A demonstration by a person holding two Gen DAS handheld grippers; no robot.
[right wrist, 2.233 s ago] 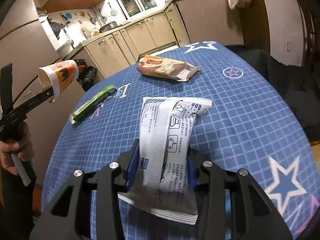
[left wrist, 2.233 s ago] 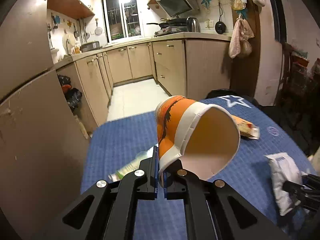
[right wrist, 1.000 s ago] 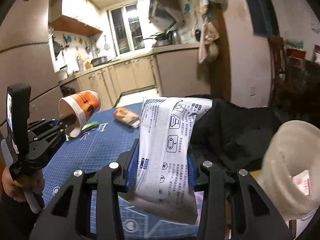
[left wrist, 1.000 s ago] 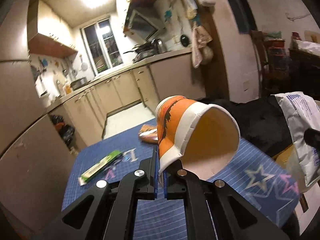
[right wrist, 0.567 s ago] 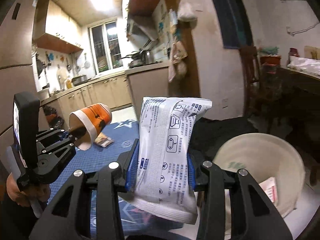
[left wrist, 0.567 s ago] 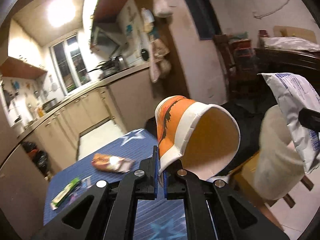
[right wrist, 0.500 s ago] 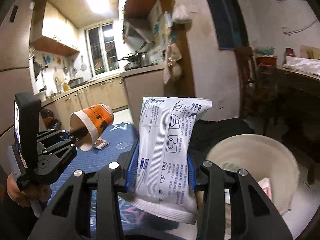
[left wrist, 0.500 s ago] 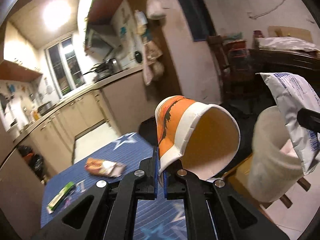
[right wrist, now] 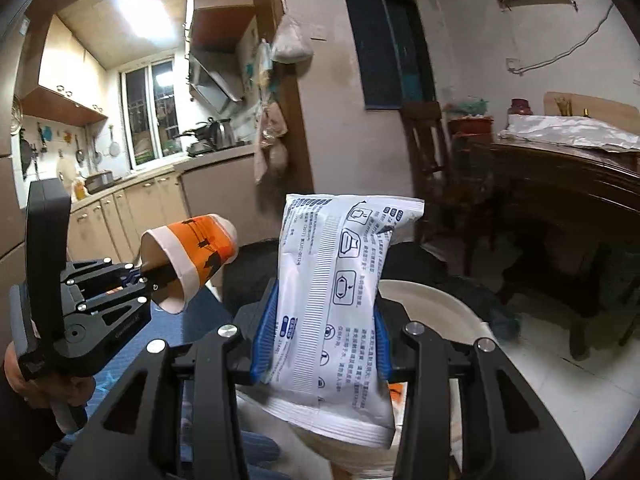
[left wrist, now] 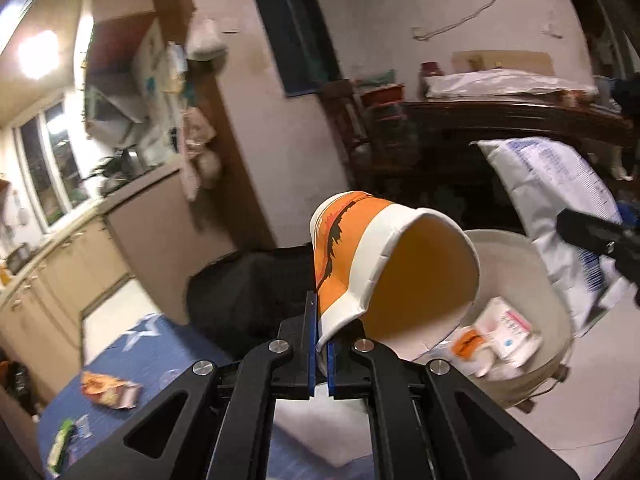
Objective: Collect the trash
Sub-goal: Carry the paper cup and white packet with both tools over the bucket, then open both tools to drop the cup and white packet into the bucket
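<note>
At the bottom centre of the left wrist view, my left gripper (left wrist: 322, 354) is pinched tight on the rim of an orange-and-white paper cup (left wrist: 384, 264), which lies on its side, mouth toward the camera. Behind it at right sits a pale trash bucket (left wrist: 554, 320) holding wrappers. In the right wrist view, my right gripper (right wrist: 320, 344) clamps a white printed packet (right wrist: 340, 296) upright at centre, in front of the bucket's rim. At lower left of the left view, a snack wrapper (left wrist: 108, 390) lies on the blue table (left wrist: 132, 352).
</note>
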